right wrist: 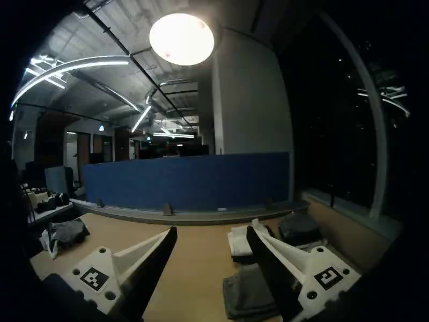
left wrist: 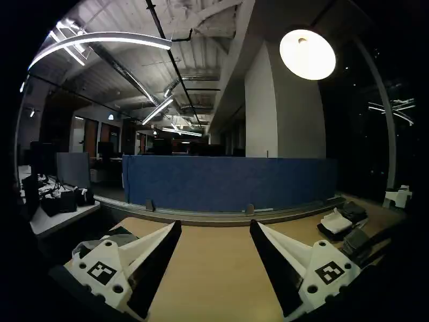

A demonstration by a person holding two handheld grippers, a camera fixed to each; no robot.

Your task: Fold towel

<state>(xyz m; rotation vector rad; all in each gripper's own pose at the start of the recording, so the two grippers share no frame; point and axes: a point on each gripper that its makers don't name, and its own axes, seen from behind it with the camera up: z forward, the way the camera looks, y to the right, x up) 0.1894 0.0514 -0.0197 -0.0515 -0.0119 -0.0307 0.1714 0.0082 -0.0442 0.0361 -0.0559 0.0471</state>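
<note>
Now left claw (left wrist: 214, 222), right claw (right wrist: 212, 229) spread, empty — seemingly four towels (right wrist: 239, 242) on table (right wrist: 201, 263).

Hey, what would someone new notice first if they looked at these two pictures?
The glowing round ceiling lamp overhead grabs attention first, then the blue partition along the far edge of the wooden table. On it, folded towels lie by the open right gripper, and the left gripper is open too.

Ahead of you the table (right wrist: 198, 252) ends at a partition (right wrist: 187, 182). Folded towels (right wrist: 239, 241) lie on its right side, a crumpled towel (right wrist: 64, 234) on its left.
</note>
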